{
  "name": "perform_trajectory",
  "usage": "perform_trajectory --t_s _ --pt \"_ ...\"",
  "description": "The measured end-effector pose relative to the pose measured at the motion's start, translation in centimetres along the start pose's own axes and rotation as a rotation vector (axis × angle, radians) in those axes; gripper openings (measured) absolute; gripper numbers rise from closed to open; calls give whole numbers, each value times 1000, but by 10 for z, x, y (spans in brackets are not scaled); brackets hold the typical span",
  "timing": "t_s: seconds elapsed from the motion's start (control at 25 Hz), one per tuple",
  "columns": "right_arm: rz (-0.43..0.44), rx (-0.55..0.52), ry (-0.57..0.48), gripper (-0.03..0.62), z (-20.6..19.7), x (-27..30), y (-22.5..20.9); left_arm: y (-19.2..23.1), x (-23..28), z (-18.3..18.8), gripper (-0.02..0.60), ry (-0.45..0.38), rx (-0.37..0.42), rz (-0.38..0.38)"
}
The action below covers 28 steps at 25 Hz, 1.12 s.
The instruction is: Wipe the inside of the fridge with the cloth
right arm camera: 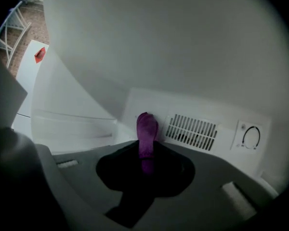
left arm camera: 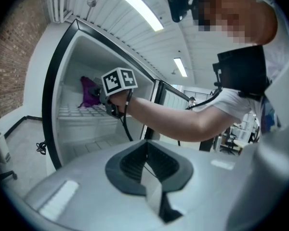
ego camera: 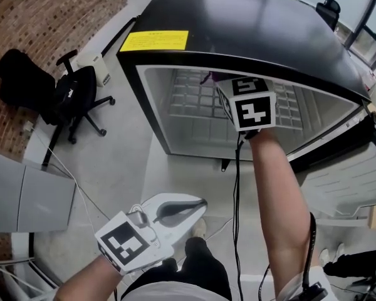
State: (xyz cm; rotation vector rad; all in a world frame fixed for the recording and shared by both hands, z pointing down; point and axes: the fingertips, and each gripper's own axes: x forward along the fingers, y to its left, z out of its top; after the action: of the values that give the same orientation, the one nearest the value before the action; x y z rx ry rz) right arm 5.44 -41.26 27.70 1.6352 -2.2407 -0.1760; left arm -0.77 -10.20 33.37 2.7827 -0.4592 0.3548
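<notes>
Inside the open fridge (ego camera: 250,24), the right claw (right arm camera: 145,154) pinches the purple cloth (right arm camera: 147,126) near the back wall's vent (right arm camera: 191,129), so wiping looks under way and the next stroke needs room between the wire shelf (ego camera: 194,99) and the side walls, while the left claw (left arm camera: 145,170), pressed together and empty, hangs outside.

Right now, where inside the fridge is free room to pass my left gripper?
Free: the wire shelf between the left wall of the fridge and the right gripper, and under that shelf. Crowded: around the purple cloth and the arm.
</notes>
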Motion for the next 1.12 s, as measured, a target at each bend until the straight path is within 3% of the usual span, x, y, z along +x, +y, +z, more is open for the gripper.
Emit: perform_trajectory --t_s 0.56,1.12 --pt "-252 84 88 72 -39 -40 -104 -13 29 -2 3 28 2 -66" --pt "-381 121 104 72 -57 -62 -140 -18 44 1 3 31 12 -102"
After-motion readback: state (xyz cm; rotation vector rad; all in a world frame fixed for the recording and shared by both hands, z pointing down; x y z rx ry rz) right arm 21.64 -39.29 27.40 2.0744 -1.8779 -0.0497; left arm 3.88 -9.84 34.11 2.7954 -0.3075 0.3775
